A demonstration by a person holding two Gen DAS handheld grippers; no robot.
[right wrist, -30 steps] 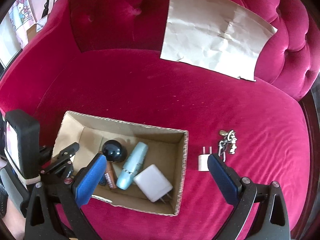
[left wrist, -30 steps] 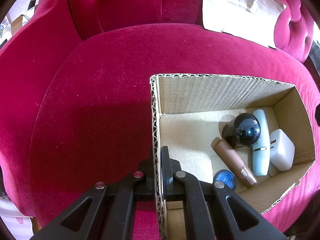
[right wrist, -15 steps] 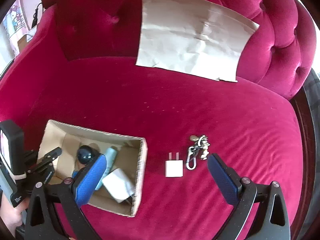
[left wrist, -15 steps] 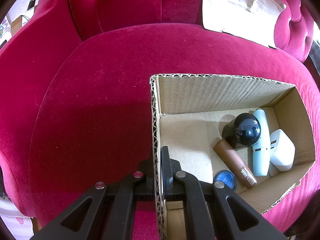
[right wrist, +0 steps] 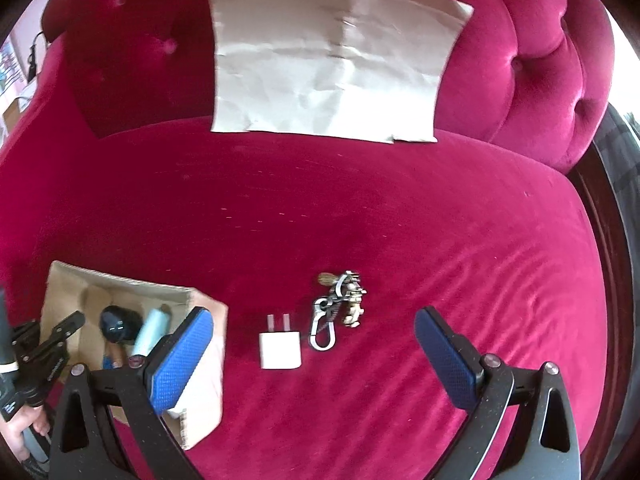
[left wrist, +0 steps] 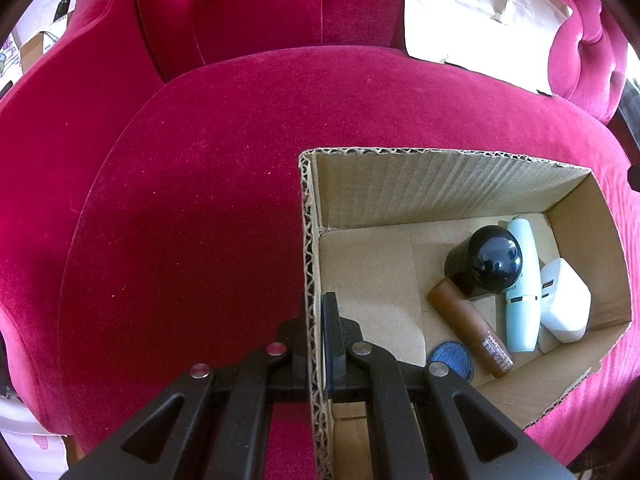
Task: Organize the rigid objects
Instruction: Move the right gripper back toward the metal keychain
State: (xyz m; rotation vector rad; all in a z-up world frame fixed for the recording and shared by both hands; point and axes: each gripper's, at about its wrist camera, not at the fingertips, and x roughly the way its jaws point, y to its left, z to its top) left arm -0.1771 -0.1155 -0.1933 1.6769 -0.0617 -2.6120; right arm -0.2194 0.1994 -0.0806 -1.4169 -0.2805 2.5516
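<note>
On the red sofa seat [right wrist: 400, 220], the box [left wrist: 440, 192] near its left edge already held several items, left gripper [left wrist: 316, 320] clamped on its wall, while the wide-open, empty right gripper [right wrist: 312, 344] hung over the charger [right wrist: 280, 348] and keys [right wrist: 340, 304] left mid-seat.

Pretty sure this is somebody's living room. Everything is sitting on a big magenta velvet sofa [right wrist: 400, 220] with a button-tufted backrest [right wrist: 540, 60], and a crumpled sheet of brown paper [right wrist: 328, 56] is leaning against it. Everyday personal stuff is lying around: a white phone charger plug [right wrist: 280, 348], a bunch of keys [right wrist: 340, 308], and toiletries sitting in a cardboard box [left wrist: 440, 188].
</note>
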